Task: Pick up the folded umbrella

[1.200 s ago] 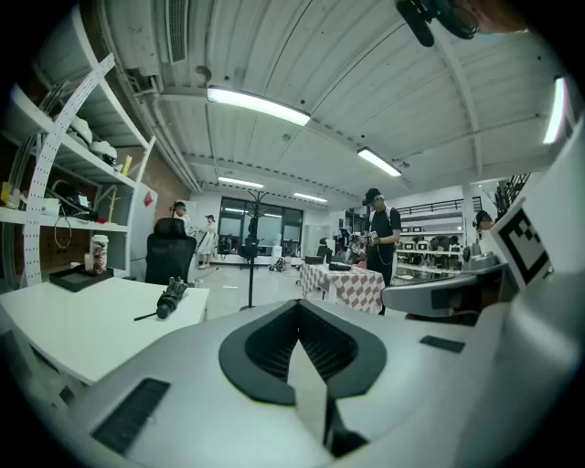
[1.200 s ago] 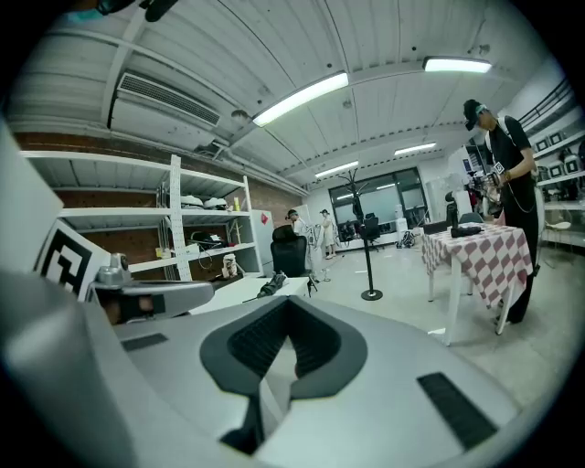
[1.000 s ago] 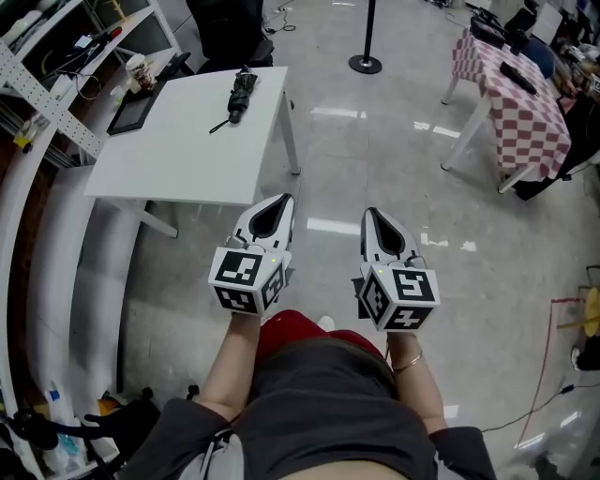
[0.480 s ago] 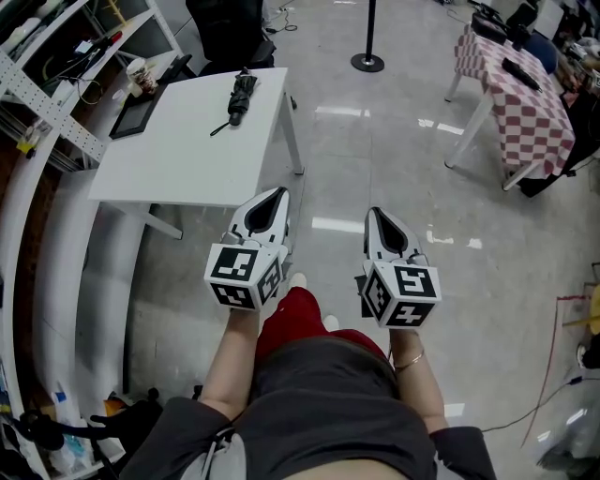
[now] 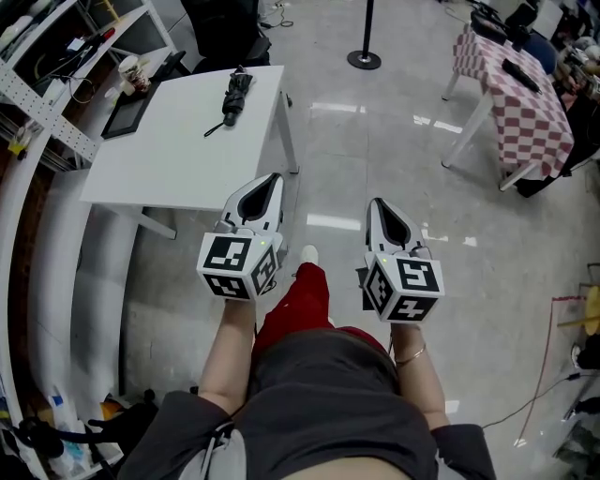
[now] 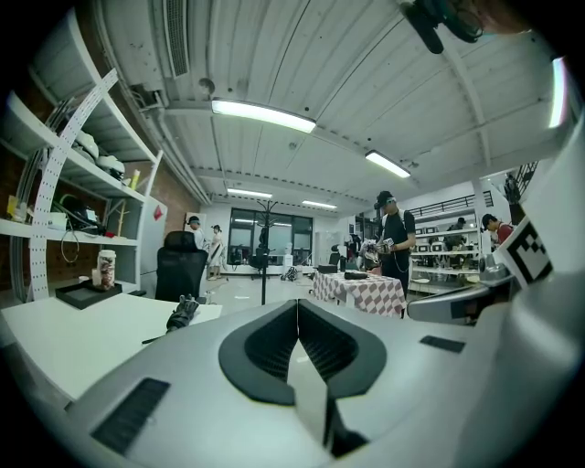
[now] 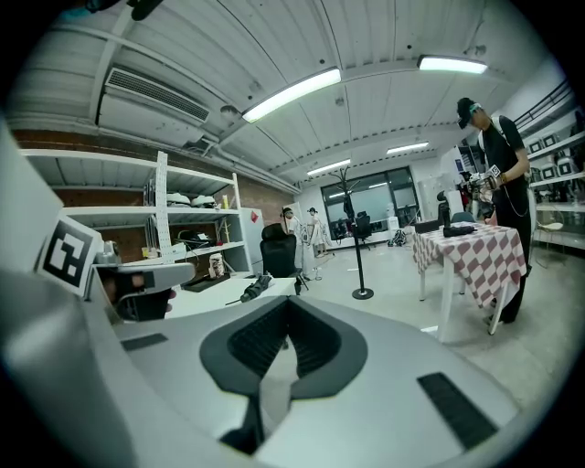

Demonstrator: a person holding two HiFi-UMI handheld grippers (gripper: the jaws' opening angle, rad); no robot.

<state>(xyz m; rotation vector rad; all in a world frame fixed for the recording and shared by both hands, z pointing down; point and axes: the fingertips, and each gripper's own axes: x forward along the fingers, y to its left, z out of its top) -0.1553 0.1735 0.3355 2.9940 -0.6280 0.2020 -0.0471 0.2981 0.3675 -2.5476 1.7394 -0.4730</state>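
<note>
As it lies, umbrella [image 5: 233,95] seems aligned near-to-far.

On the table [image 5: 169,159] the umbrella [image 5: 234,92] lies near the far right corner, a tray [image 5: 131,108] far left, a chair [image 5: 225,28] behind

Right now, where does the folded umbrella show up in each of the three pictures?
Head view: umbrella upper left, at the white table's far end.
Left gripper view: umbrella left of centre, on the table.
Right gripper view: umbrella left of centre, on the table.
Shared landmark: the white table.
</note>
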